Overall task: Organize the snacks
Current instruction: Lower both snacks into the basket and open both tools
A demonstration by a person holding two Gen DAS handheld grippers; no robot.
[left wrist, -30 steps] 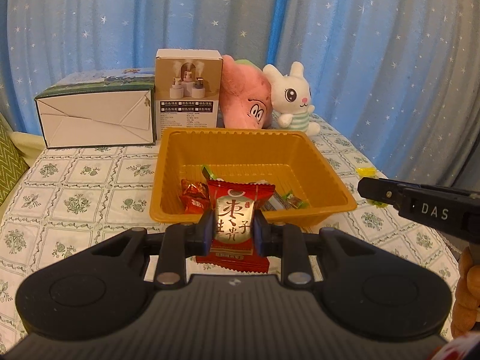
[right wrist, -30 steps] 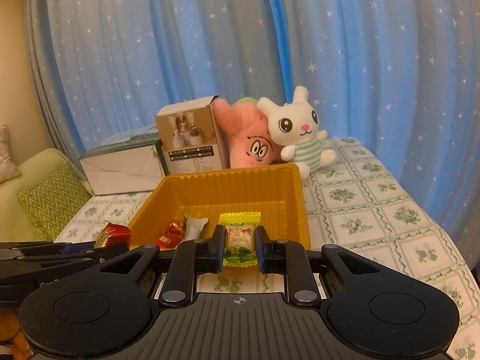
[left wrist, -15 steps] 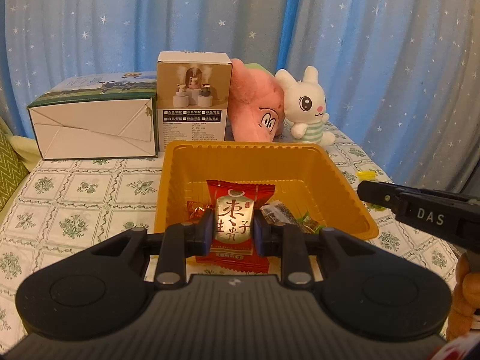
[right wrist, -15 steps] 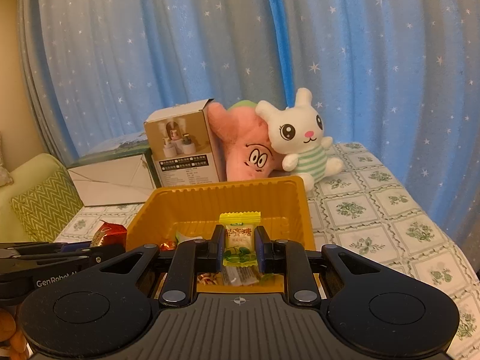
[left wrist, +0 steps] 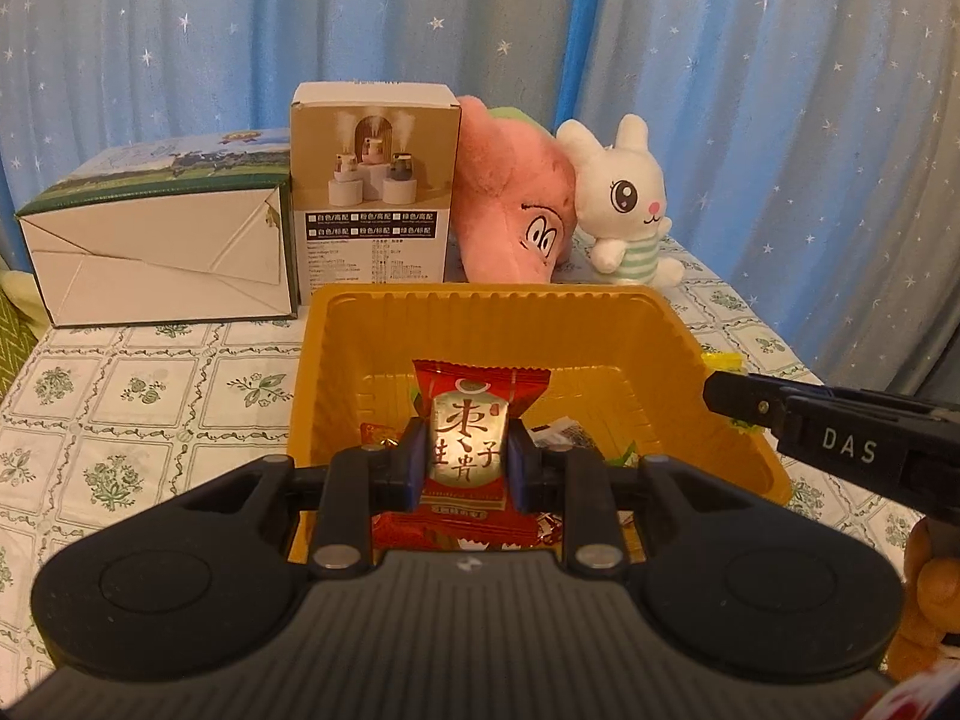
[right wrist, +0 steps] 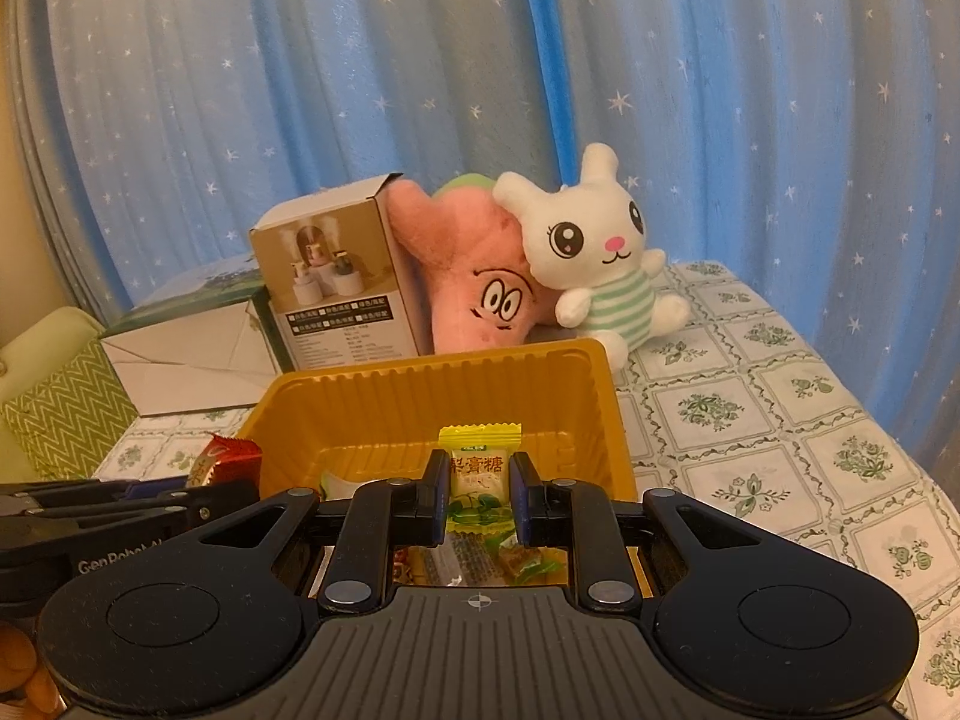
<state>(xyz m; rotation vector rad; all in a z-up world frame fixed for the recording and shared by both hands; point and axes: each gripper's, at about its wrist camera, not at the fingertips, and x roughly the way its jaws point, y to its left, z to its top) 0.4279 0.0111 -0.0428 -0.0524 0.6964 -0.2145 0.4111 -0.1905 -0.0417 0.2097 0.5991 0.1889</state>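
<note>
A: So, what's the left gripper got?
B: Red packet, clamped btwn both pads, held upright over the near side of the yellow tray.
A: And the right gripper?
B: Clenched on a yellow candy, also upright, over the tray's near edge. Both tools side by side, left one's tip just left of the tray in the right cam.
A: Anything in the tray?
B: Few wrapped snacks on the bottom.
A: Behind it?
B: Carton, small box, pink plush, white bunny, all on the floral cloth, w/ a blue star curtain at the back
</note>
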